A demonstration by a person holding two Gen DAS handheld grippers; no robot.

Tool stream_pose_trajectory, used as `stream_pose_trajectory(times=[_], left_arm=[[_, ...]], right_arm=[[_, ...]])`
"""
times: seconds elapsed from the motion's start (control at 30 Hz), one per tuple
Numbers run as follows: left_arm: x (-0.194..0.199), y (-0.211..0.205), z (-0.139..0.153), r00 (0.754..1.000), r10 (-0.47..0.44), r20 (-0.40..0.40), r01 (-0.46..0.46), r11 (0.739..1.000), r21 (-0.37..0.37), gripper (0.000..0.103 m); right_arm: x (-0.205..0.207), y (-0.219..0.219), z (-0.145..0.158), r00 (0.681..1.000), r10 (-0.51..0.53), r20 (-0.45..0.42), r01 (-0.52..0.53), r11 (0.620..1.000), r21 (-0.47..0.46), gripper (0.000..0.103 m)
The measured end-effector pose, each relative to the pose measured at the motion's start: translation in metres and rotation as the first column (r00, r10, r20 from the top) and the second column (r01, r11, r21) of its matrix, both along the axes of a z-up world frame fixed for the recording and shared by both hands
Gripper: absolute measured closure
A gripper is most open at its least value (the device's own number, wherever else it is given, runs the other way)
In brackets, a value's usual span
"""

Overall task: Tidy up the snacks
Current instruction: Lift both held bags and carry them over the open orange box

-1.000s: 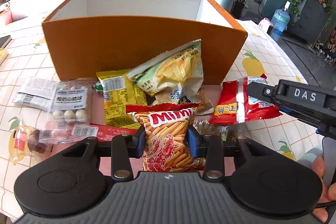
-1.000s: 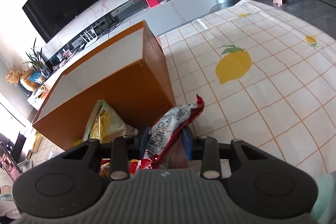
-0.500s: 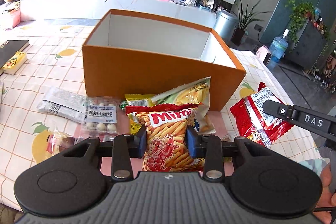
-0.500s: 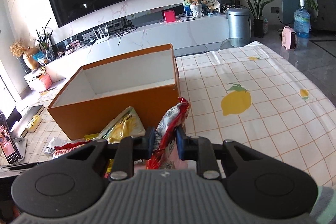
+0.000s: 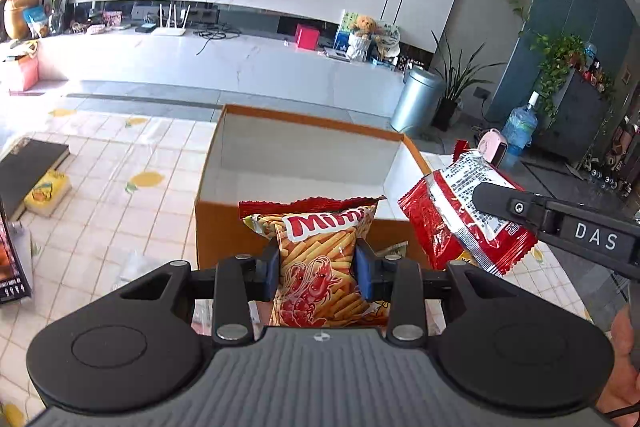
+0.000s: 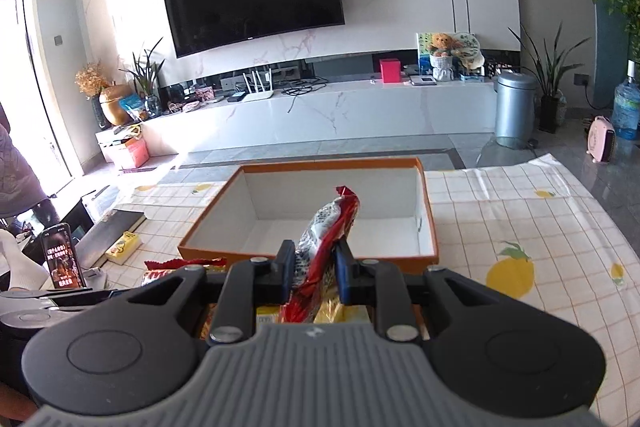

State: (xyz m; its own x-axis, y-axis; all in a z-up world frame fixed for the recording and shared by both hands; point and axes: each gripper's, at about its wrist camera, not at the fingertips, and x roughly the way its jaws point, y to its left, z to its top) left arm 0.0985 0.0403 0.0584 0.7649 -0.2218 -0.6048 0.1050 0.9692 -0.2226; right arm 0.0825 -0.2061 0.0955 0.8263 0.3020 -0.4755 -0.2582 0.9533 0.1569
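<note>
My left tongs [image 5: 316, 263] pinch the Mimi bag [image 5: 320, 259], my right tongs [image 6: 312, 267] the red packet [image 6: 324, 239]; the orange box [image 6: 428, 223] is still empty.

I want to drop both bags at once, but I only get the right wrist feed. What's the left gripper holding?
Observer: The left gripper is shut on a Mimi shrimp-stick bag, held upright.
Operator: Is that bag over the box?
Observer: Doubtful. It shows against the near wall of the orange box, with its top edge about level with the rim.
Operator: Any other snack near it?
Observer: A yellow-green packet peeks out low beside it, by that wall.
</note>
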Motion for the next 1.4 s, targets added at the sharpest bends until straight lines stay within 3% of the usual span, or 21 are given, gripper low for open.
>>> stream_pose_trajectory(times=[0.2,0.4,0.57,0.77,1.07,1.33,1.4], left_arm=[[0.042,0.001,0.023,0.998,-0.007,0.057,0.004,0.998,0.061,0.062],[0.086,-0.008,0.023,0.999,-0.040,0.032,0.036,0.994,0.105,0.062],[0.117,-0.013,0.004,0.997,-0.070,-0.042,0.077,0.981,0.179,0.062],[0.149,-0.010,-0.029,0.983,-0.101,-0.155,0.135,0.964,0.229,0.062],[0.164,-0.019,-0.063,0.944,-0.159,-0.290,0.257,0.904,0.342,0.062],[0.176,-0.037,-0.082,0.914,-0.156,-0.375,0.326,0.833,0.447,0.062],[0.178,-0.039,-0.084,0.911,-0.142,-0.388,0.325,0.826,0.461,0.062]], right_arm=[[0.036,0.025,0.024,0.997,0.040,0.061,-0.038,0.999,-0.026,0.087],[0.088,0.038,0.028,0.997,0.050,0.057,-0.049,0.999,-0.023,0.088],[0.130,0.046,0.009,0.999,0.046,-0.007,-0.046,0.999,0.000,0.088],[0.173,0.053,-0.038,0.991,0.030,-0.127,-0.027,0.999,0.026,0.088],[0.196,0.059,-0.093,0.948,0.084,-0.308,-0.054,0.993,0.106,0.088],[0.213,0.051,-0.111,0.903,0.049,-0.428,-0.037,0.999,0.035,0.088],[0.218,0.055,-0.114,0.892,0.042,-0.450,-0.050,0.999,-0.006,0.088]])
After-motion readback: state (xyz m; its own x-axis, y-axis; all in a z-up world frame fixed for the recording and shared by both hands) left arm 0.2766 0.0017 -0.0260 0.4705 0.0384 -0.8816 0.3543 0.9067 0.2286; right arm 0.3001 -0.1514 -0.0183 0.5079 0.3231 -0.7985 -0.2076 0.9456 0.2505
